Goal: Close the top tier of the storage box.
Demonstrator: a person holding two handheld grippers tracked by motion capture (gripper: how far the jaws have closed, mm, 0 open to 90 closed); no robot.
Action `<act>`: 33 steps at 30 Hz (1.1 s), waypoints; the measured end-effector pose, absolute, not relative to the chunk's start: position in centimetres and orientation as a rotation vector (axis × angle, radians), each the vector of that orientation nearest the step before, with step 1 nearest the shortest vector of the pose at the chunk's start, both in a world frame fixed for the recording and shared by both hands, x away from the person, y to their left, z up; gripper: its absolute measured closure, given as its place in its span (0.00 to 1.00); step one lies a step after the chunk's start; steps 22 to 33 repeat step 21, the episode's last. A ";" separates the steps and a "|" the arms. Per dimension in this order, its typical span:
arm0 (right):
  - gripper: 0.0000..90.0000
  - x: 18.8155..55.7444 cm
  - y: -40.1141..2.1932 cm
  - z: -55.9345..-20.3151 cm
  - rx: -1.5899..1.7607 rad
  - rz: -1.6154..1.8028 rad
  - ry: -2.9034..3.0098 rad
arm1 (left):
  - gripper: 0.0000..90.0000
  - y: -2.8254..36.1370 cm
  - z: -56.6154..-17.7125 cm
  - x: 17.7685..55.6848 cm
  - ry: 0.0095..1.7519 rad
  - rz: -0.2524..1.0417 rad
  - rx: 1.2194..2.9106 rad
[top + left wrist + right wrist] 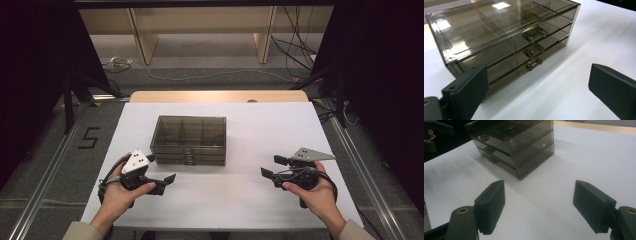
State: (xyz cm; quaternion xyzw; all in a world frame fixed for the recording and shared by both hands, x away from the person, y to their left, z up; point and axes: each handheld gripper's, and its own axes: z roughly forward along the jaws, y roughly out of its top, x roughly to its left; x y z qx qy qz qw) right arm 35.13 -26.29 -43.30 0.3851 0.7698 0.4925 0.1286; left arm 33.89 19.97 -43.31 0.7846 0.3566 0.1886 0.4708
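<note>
Two hand-held grippers are hovering over the near part of the white table, the left gripper below the front left corner of the smoky, see-through plastic three-drawer organiser box, the right gripper well apart from it on the other side. Both are standing with jaws wide apart and nothing between them, as each gripper view is showing bare white surface in the gap. Farther back, the box is sitting mid-table with all three drawers pushed in and their small paired knobs facing the person. Judging from this, the work is barely starting: no drawer is open, no knob is being touched, and reaching, pinching a knob and pulling are all remaining.
</note>
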 end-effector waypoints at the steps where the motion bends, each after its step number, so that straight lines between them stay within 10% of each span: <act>1: 0.30 35.1 -26.3 -43.3 1.117 1.432 2.238 | 0.03 20.0 -43.4 33.8 0.877 0.465 1.921; 33: 0.30 35.3 -26.2 -43.5 1.104 1.429 2.251 | 0.03 20.2 -43.9 34.2 0.900 0.494 1.934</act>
